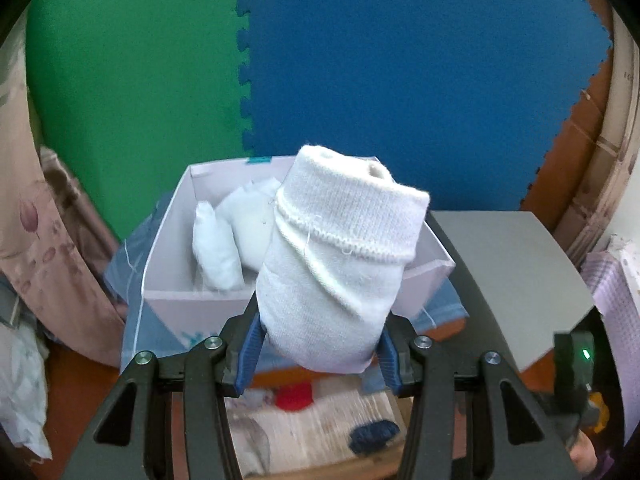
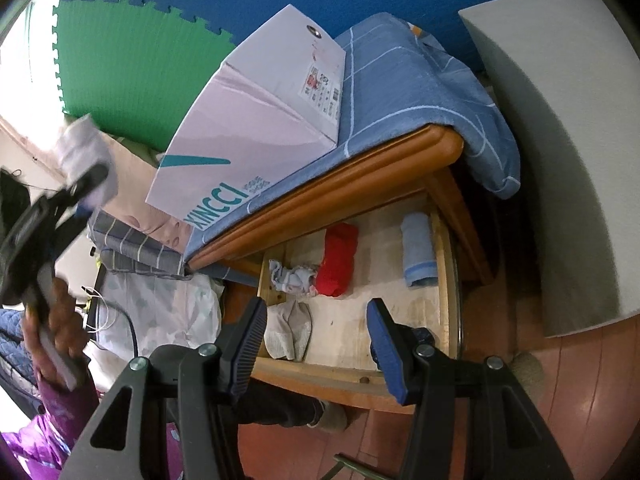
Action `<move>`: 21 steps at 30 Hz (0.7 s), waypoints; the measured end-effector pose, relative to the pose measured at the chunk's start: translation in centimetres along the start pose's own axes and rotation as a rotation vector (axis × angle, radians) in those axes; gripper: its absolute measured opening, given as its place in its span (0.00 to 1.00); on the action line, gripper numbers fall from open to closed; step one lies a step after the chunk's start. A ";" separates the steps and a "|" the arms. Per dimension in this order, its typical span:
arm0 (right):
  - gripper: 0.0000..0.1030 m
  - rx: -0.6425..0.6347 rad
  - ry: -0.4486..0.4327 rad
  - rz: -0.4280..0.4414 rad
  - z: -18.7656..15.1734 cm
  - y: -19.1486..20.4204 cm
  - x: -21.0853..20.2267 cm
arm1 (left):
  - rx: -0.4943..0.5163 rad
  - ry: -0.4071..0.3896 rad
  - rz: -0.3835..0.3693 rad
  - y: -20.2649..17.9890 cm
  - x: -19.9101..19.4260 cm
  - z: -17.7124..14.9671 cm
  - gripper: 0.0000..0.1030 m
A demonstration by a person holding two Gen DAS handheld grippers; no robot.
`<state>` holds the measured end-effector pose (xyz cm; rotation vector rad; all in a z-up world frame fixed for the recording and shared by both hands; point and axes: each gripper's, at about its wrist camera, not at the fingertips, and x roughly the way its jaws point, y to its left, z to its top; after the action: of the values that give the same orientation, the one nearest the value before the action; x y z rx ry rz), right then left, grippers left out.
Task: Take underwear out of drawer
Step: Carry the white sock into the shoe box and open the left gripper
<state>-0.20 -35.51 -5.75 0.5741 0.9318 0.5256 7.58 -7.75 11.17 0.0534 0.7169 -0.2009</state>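
Your left gripper (image 1: 320,344) has its fingers (image 1: 250,344) clenched on a rolled white underwear bundle (image 1: 336,264), held up above the open pale box (image 1: 168,240), which sits on a blue checked cloth (image 2: 400,92) covering the wooden table (image 2: 360,176). Two more white rolls (image 1: 218,248) stand inside that box. Further right, your right gripper (image 2: 318,340) hangs over the open drawer (image 2: 352,368) with its fingers released, nothing between them. In the drawer lie a pale pair that looks like socks (image 2: 288,332), a crumpled grey piece (image 2: 290,276), a red folded garment (image 2: 338,260) and a light blue roll (image 2: 418,248).
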 end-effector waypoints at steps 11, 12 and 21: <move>0.52 -0.047 0.044 -0.019 -0.1 0.9 1.3 | 0.065 0.051 0.085 0.6 6.8 3.9 0.45; 0.52 -0.052 0.050 -0.022 -0.2 1.0 1.5 | 0.070 0.059 0.091 0.7 7.5 4.3 0.45; 0.52 -0.094 0.089 -0.044 -0.4 1.6 2.6 | 0.085 0.111 0.115 1.1 11.7 7.1 0.45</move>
<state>0.47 -32.62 -6.43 0.4474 0.9967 0.5558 20.96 -9.46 8.77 0.1877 0.8132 -0.1191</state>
